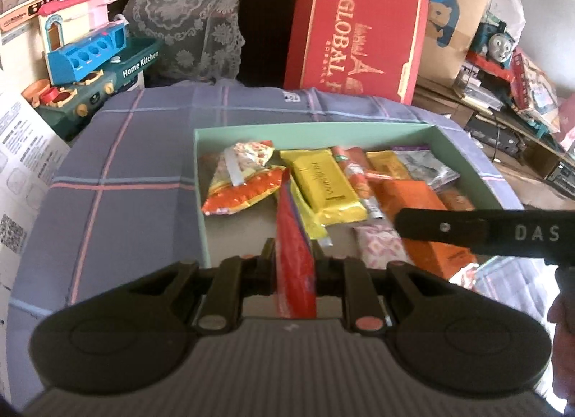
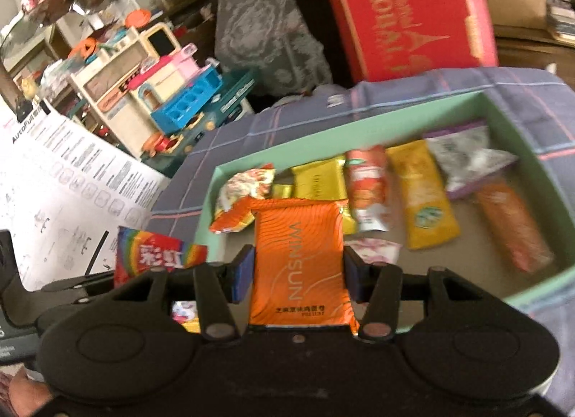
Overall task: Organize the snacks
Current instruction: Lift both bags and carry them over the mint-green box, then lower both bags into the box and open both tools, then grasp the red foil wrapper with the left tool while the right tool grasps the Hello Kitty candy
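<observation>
I hold each gripper clamped on a snack, left gripper [image 1: 294,255] on the red packet [image 1: 295,259], right gripper [image 2: 296,269] on the orange WINSUN pack [image 2: 298,255], poised over the green box [image 1: 205,180] for sorting inside.

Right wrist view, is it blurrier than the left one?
Yes: in the right wrist view the red gift box lettering and far snacks smear, though the orange packet in the tongs reads clearly; the left wrist view is sharper, its red gift box lettering legible.
</observation>
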`<state>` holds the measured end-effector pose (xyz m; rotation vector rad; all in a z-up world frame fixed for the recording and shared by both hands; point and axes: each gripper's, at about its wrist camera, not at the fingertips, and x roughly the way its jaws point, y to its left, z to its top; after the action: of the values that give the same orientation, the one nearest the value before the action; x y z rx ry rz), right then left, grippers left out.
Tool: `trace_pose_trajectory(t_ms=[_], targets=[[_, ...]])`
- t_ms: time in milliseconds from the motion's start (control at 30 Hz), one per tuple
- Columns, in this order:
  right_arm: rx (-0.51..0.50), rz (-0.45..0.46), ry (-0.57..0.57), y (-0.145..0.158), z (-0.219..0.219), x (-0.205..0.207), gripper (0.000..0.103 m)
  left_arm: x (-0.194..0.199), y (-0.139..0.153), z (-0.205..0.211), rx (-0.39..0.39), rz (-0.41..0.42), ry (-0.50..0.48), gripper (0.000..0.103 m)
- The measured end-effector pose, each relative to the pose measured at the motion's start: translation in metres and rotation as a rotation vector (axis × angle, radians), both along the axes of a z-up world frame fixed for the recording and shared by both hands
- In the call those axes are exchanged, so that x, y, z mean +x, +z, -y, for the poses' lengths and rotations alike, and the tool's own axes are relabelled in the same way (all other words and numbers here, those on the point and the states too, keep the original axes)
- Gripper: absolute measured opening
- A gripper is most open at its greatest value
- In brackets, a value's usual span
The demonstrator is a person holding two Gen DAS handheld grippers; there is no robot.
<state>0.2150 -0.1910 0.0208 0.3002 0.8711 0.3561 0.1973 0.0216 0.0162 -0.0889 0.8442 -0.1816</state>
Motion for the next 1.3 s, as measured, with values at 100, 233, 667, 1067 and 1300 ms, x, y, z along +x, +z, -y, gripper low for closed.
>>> trace_pose_trajectory(t_ms=[100,233,667,1067,1300], targets=[[0.008,-0.025,0.01,-0.007,-0.013,0.015,0.05,0.01,-0.01,-0.001,0.015,-0.018,0.001,0.017],[0.017,-0.058,0.025,-0.016,-0.024,0.028,0.054,0.017,-0.02,-0.003,0.035,-0.026,0.021,0.033],[0.023,-0.034,-0.012,-0.011,0.005,0.017,0.102,0.001,-0.019,-0.002,0.017,-0.018,0.087,0.103],[0.001,-0.021,-0.031,0.003,0.031,-0.033,0.103,-0.046,-0.01,0.011,0.016,-0.025,0.067,0.103],[-0.003,-0.032,-0.056,0.001,0.05,-0.066,0.103,-0.082,-0.019,0.011,-0.008,-0.064,0.076,0.103]])
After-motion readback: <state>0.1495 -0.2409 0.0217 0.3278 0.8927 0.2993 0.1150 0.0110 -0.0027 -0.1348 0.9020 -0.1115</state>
